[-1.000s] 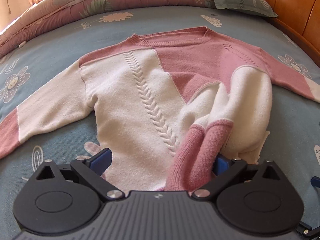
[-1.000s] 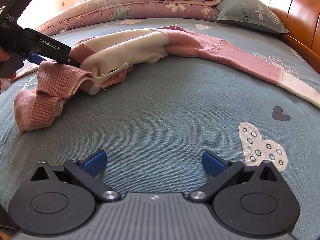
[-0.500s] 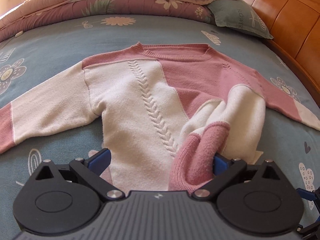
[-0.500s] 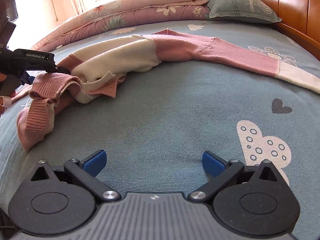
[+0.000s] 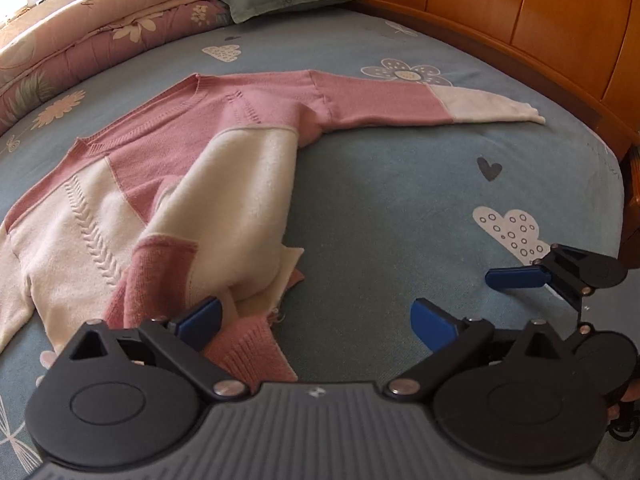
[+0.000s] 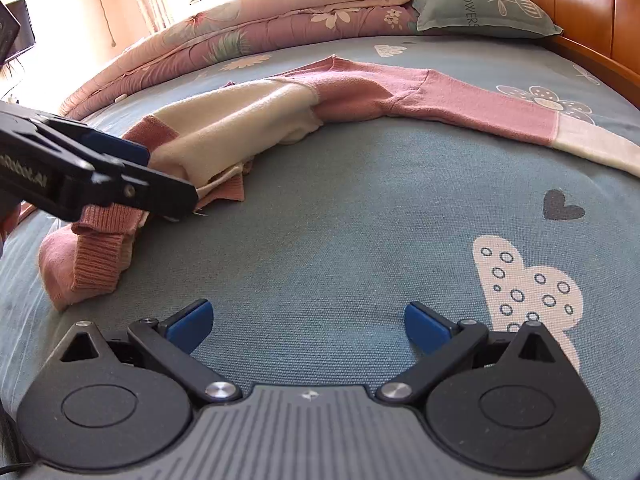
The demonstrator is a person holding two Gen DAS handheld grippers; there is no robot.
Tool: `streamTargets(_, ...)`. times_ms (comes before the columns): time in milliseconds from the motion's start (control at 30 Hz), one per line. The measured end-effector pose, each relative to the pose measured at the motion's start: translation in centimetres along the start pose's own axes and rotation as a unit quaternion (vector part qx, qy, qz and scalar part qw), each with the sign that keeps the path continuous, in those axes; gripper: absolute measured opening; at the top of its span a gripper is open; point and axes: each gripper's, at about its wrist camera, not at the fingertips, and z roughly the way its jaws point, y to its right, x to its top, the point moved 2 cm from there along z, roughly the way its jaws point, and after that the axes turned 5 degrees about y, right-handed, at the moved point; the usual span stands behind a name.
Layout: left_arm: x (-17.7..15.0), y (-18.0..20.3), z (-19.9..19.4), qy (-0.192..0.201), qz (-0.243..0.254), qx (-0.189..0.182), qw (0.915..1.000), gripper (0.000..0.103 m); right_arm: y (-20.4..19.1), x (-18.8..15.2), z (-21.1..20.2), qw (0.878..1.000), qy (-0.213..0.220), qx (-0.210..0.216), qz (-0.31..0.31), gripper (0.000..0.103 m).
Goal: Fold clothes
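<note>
Now | L tongs gaping | sweater hem bunched (R tongs gaping)

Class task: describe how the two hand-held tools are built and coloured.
Both tools, left and right, have a grey ribbed body, two round black housings, black linkage arms with silver pivot screws, and blue pads. White lettering marks the left tool's side.

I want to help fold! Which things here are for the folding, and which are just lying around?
For the folding: sweater, left gripper, right gripper.

Just lying around: pillow, quilt, bedsheet, headboard.
</note>
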Motion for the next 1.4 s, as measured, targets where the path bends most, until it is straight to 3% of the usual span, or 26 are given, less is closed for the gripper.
streamTargets(100,-1.0,-2.3,-0.2,0.001,-0.039,0.020,0.9990,0.100,0.1,0.0,0.0,1.000,0.000,0.002,0.002,0.103)
streamTargets(300,-2.8,-7.3,-1.8,0.030,-0.113,-0.006,0.9932,0.100,0.0,-0.2,0.3,1.000,0.002,-0.005,-0.008,0.103)
streamTargets(467,-3.6,-7.1,-1.1,0.046,-0.085,-0.014,0.9952,0.100,-0.1,-0.5,0.5,1.000,0.007,-0.012,-0.020,0.103)
streamTargets(567,-4.6,-8.0,-1.5,0.073,-0.095,-0.046,0.9917,0.100,-0.1,-0.6,0.6,0.999,0.014,-0.012,-0.028,0.103)
streamTargets(700,-5.9,-9.7,-2.2,0.106,-0.125,-0.105,0.9808,0.100,-0.9,-1.0,1.4,0.996,0.018,-0.038,-0.073,0.103)
streamTargets(833,-7.0,-10.7,-2.1,0.142,-0.140,-0.142,0.9696,0.100,-0.9,-1.1,1.8,0.996,0.035,-0.045,-0.071,0.103)
streamTargets(900,-7.1,-10.5,-2.2,0.143,-0.120,-0.146,0.9716,0.100,-0.8,-1.1,1.9,0.995,0.043,-0.049,-0.069,0.103)
streamTargets(1067,-6.4,-8.1,-2.6,0.120,-0.058,-0.084,0.9876,0.098,-1.0,-1.0,2.2,0.995,0.048,-0.058,-0.067,0.103)
streamTargets(1200,-5.6,-6.2,-2.2,0.097,-0.018,-0.022,0.9949,0.092,-1.3,-1.0,2.2,0.995,0.048,-0.064,-0.066,0.103)
streamTargets(1300,-4.5,-4.4,-1.9,0.071,0.031,0.020,0.9968,0.086,-1.4,-1.0,2.1,0.995,0.047,-0.064,-0.065,0.103)
streamTargets(1400,-3.2,-1.8,-1.4,0.038,0.123,0.060,0.9898,0.077,-1.4,-0.8,2.0,0.995,0.035,-0.063,-0.065,0.103)
